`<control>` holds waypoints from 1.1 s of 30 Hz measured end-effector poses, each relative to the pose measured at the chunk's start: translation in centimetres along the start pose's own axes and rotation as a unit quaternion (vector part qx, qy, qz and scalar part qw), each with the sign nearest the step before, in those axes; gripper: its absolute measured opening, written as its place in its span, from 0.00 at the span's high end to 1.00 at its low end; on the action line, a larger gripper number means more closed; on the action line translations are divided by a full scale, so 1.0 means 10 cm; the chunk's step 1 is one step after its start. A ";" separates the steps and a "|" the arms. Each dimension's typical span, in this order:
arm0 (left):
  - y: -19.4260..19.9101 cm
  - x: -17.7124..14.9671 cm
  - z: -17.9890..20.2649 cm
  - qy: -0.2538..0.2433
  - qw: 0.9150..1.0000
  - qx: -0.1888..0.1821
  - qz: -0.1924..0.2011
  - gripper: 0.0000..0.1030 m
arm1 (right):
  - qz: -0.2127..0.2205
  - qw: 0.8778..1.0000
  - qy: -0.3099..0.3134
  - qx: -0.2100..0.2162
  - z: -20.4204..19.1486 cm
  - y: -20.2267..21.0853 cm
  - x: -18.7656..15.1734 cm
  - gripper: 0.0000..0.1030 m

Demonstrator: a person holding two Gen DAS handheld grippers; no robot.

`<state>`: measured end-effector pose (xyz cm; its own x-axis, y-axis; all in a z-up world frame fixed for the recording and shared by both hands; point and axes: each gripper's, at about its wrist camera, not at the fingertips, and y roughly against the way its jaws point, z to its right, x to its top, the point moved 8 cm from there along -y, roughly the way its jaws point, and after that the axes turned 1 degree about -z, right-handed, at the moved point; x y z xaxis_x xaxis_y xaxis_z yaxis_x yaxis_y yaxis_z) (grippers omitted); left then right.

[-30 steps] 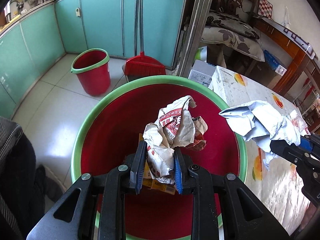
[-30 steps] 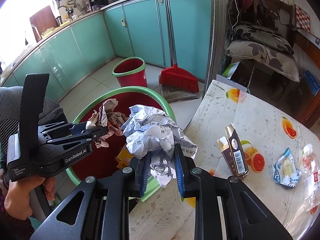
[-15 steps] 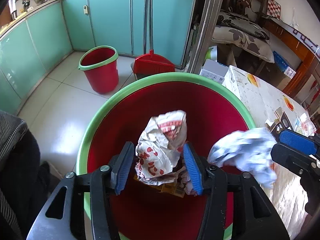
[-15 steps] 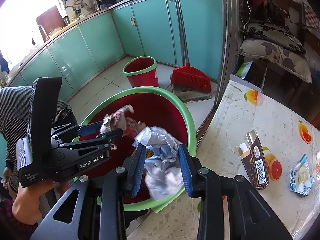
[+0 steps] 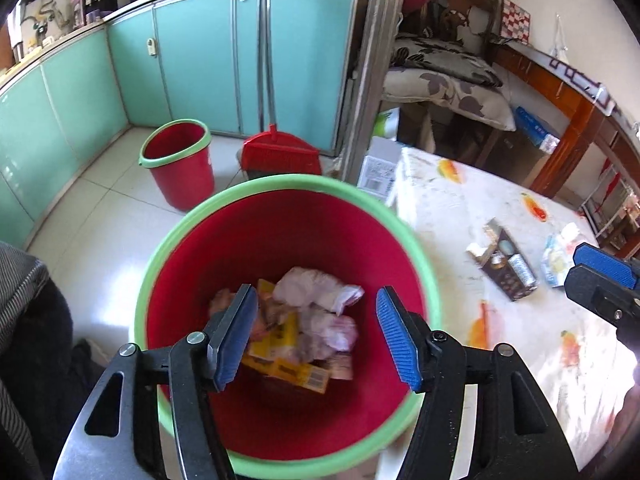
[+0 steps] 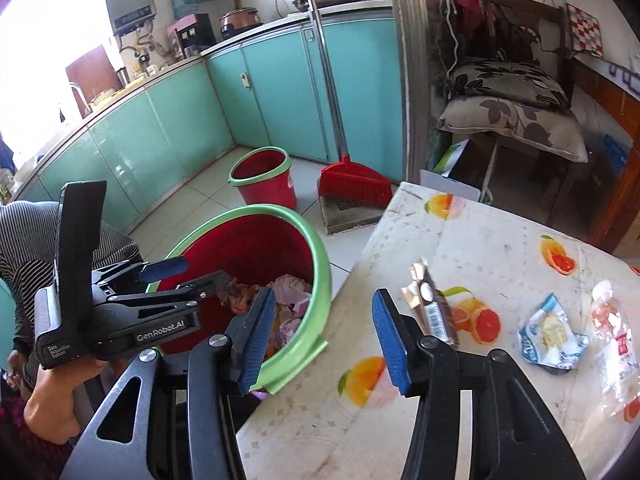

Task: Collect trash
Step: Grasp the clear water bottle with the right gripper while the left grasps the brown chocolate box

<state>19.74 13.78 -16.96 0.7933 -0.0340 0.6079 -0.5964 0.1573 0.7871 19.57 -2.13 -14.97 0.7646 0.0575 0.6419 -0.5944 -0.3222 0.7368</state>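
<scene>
A red bin with a green rim (image 5: 280, 182) (image 6: 320, 256) stands beside the table. Crumpled paper and wrappers (image 5: 312, 320) (image 6: 290, 290) lie at its bottom. My left gripper (image 5: 316, 336) is open and empty above the bin; it also shows in the right wrist view (image 6: 192, 276). My right gripper (image 6: 322, 340) is open and empty over the table's edge by the bin; it also shows in the left wrist view (image 5: 600, 276). On the table lie a dark carton (image 6: 434, 306) (image 5: 506, 268), a blue-white wrapper (image 6: 550, 334) and a plastic bottle (image 6: 612, 340).
The table (image 6: 500, 248) has a fruit-print cloth. A second small red bucket (image 5: 178, 160) and a red broom with dustpan (image 5: 280, 152) stand on the tiled floor by teal cabinets (image 5: 192, 60). A chair with cushions (image 6: 512, 120) stands behind the table.
Both grippers opened. The crumpled wrapper from my left gripper and the white paper ball from my right fell into the bin. The right gripper swung back over the table.
</scene>
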 end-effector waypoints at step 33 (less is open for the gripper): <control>0.20 -0.30 1.85 -0.019 0.997 -0.068 -0.010 0.17 | -0.162 0.969 -0.117 -0.147 3.17 0.38 -1.02 0.41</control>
<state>13.89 -4.04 -15.32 0.7986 -0.0750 0.5971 -0.5556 0.2894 0.7794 17.40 -33.89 -25.39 0.9377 -0.1163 0.3274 -0.3336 -0.0378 0.9420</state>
